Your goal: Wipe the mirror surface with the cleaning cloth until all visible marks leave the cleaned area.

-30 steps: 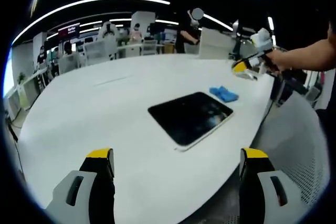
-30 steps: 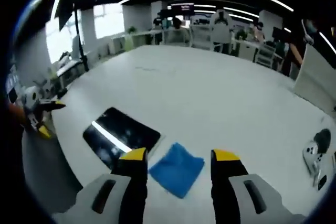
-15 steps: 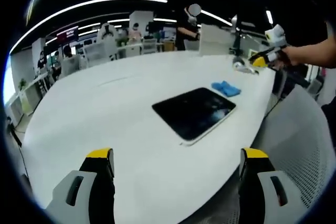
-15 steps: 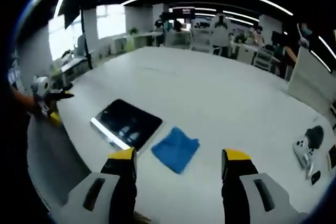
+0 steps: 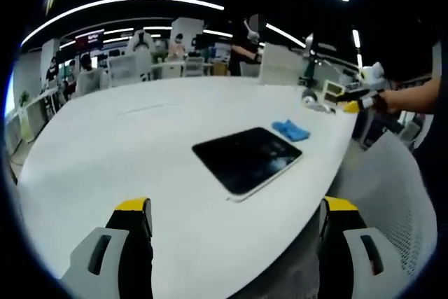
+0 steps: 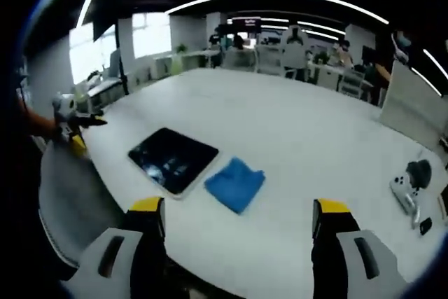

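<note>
Pre-grasp: both hand-held grippers released, nothing held. Cleaning cloth (image 6: 235,183) ahead of right hand-held gripper (image 6: 239,225), just beside mirror (image 6: 173,160). Next: grasp cloth.

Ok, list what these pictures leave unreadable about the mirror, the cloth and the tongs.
- Marks on the mirror: in the right gripper view only pale reflections show; too small to tell smudges from glare.
- Same mirror in the left gripper view: dark surface, blurred, no marks readable.
- Cleaning cloth: folds and underside hidden, crumpled.
- Right tongs far off in the left gripper view: too small to read the jaws there.
- Small devices at the table's right edge: blurred, unidentifiable.
</note>
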A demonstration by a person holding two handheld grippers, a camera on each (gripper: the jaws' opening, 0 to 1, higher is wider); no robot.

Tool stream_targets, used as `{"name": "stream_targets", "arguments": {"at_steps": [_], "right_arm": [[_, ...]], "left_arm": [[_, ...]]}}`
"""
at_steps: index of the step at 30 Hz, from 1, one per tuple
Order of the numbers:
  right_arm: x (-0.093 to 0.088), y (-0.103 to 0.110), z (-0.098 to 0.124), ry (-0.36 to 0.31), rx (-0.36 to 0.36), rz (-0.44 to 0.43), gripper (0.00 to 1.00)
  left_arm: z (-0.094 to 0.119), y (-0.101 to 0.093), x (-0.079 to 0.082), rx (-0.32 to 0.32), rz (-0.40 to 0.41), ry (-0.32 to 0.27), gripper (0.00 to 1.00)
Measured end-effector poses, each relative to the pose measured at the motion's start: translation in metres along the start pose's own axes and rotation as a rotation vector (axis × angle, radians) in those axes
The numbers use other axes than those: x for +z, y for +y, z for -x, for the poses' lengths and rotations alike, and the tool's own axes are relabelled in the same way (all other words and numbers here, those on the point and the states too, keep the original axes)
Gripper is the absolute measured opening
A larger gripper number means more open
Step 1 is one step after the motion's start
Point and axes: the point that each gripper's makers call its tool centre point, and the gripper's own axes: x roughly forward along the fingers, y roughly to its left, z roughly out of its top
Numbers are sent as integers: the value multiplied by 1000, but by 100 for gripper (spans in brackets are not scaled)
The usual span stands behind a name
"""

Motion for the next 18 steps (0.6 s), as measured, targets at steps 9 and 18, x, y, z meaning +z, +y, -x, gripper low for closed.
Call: {"name": "stream_targets", "arguments": {"at_steps": [9, 18], "right_arm": [[-12, -19, -5, -4, 34, 100, 99], [-20, -23, -7, -25, 107, 110, 100]], "left_arm": [[-1, 4, -10, 28, -23, 50, 100], [-1, 16, -9, 82, -38, 49, 100]]}}
